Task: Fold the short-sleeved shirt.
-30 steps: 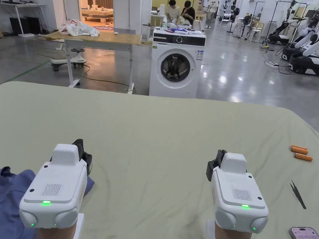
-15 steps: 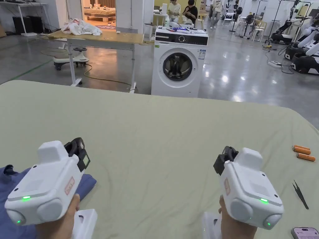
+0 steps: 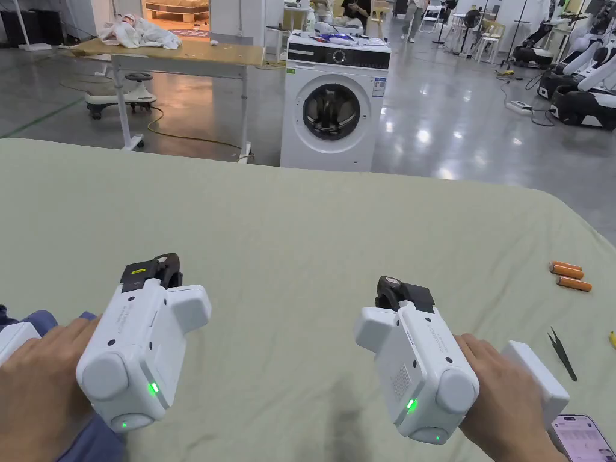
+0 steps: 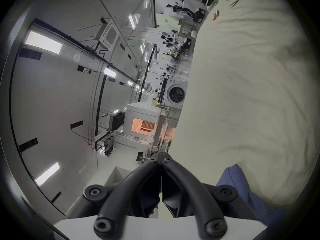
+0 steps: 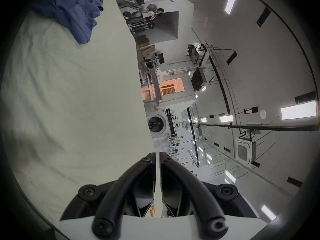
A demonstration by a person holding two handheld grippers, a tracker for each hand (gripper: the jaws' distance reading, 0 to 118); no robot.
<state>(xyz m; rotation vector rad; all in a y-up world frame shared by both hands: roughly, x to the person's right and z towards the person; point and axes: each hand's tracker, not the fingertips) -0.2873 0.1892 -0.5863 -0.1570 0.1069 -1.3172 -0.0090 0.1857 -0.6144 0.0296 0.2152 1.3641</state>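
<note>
A: From the head view, what do we stand at?

B: A wide surface under a pale green sheet (image 3: 313, 240). Beyond its far edge we see a white washing machine (image 3: 334, 108) on a glossy grey floor, and left of the washing machine a wooden table (image 3: 180, 54) with white cloth heaped on it. On the sheet, far to the right of the washing machine's line, lie three orange cylinders (image 3: 568, 275), black tweezers (image 3: 562, 355) and a phone (image 3: 583, 438).

A: And our tools?

B: The left gripper (image 3: 157, 267) and the right gripper (image 3: 394, 287) are both turned on their sides over the sheet, each in a hand (image 3: 36, 385). From here we cannot tell how the jaws stand.

A: The shirt?

B: The blue shirt (image 3: 90, 436) is bunched at the near left corner, mostly under our left hand, well left of the washing machine.

A: The left gripper view?

B: Its jaws are pressed together with nothing between them. A rounded blue end of the shirt (image 4: 242, 186) pokes out just beside them, pointing toward the washing machine (image 4: 175, 94).

A: The right gripper view?

B: Jaws nearly closed, a thin slit between them, empty. The shirt (image 5: 72, 10) lies crumpled at the sheet's edge, well apart from the washing machine (image 5: 157, 124); we cannot make out its long axis
</note>
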